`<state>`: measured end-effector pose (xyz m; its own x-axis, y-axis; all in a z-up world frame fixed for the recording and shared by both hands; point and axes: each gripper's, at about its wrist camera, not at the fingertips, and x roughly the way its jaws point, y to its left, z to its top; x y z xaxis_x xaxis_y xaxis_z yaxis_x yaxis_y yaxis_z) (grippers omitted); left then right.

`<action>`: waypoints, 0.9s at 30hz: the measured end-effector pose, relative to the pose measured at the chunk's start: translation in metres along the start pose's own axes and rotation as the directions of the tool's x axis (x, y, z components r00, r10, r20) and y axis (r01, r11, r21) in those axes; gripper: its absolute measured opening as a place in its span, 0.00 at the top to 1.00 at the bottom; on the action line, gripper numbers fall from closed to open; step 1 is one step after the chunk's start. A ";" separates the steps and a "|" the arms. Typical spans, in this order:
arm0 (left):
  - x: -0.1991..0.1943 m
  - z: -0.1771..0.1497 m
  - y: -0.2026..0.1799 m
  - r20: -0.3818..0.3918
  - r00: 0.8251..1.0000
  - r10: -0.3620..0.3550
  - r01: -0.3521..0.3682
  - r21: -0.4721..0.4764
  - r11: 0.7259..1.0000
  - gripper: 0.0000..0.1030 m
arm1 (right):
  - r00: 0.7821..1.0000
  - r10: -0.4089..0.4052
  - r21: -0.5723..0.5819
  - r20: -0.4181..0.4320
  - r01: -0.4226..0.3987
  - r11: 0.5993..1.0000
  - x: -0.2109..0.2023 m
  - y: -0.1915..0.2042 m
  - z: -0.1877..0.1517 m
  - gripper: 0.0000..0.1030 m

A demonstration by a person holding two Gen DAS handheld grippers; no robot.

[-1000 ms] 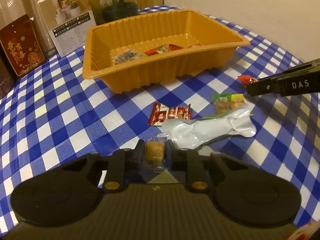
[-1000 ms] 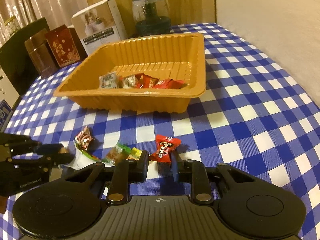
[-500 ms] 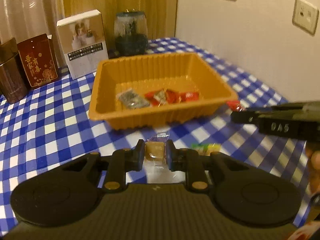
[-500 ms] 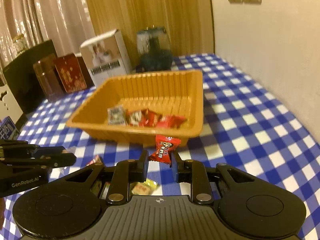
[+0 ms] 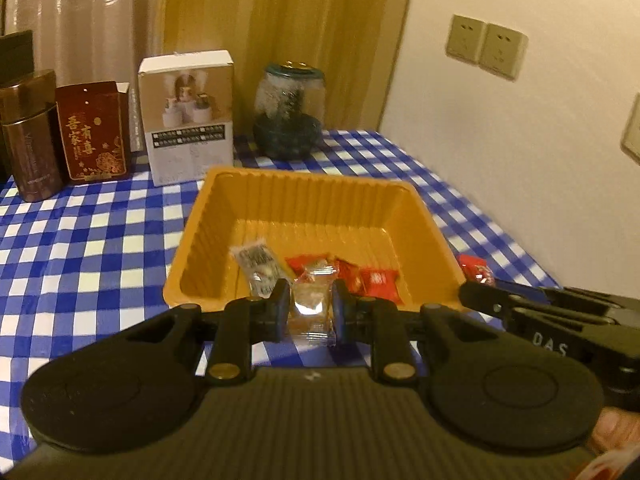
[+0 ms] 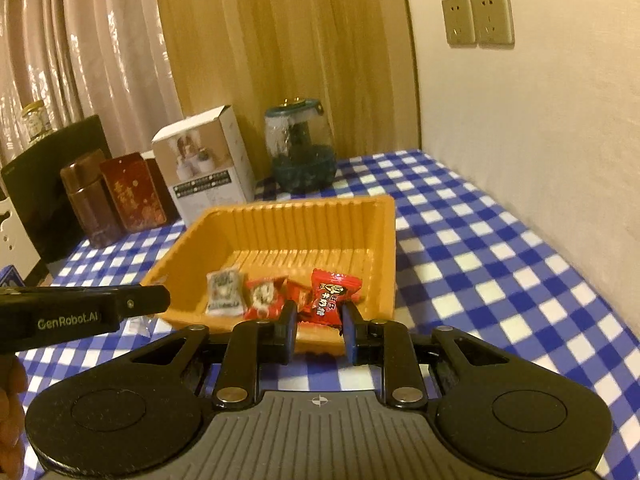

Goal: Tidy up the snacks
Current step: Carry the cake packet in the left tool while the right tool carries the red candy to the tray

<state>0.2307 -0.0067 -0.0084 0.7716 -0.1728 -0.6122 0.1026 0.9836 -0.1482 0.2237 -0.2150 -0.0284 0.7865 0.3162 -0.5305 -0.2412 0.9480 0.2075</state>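
Two grippers up, both loaded. Left gripper closed on one clear-wrapped tan snack, held just short of the near rim of the ribbed orange plastic tray. Right gripper clamped narrowly on one red wrapped candy with dark print, raised at the tray's near-right corner.

Inside the tray, along the near wall: one grey-and-white printed packet and roughly three red wrapped candies in the left wrist view; exact red count hard to tell where wrappers overlap behind the fingers.

Behind the tray on the blue-and-white checked tablecloth, four things in a row: one brown tin, one dark red box with gold characters, one white carton with a photo on its face, one glass jar with dark contents.

On the wall, two beige sockets side by side.
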 end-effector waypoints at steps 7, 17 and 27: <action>0.024 0.015 0.002 0.009 0.999 0.047 -0.047 -0.003 0.999 0.81 | 1.000 -0.015 0.023 0.006 0.015 1.000 0.023 -0.010 0.014 0.77; 0.055 0.023 0.009 -0.017 0.997 0.078 -0.079 -0.021 0.997 0.81 | 1.000 -0.018 -0.002 -0.001 0.018 1.000 0.051 -0.009 0.024 0.77; 0.079 0.024 0.013 -0.049 0.995 0.091 -0.092 -0.015 0.996 0.81 | 0.999 -0.006 -0.033 -0.039 0.005 0.999 0.077 0.002 0.031 0.77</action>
<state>0.3082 -0.0062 -0.0397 0.7460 -0.0847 -0.6605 0.0218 0.9945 -0.1029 0.3012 -0.1900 -0.0437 0.7653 0.3116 -0.5632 -0.2558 0.9502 0.1781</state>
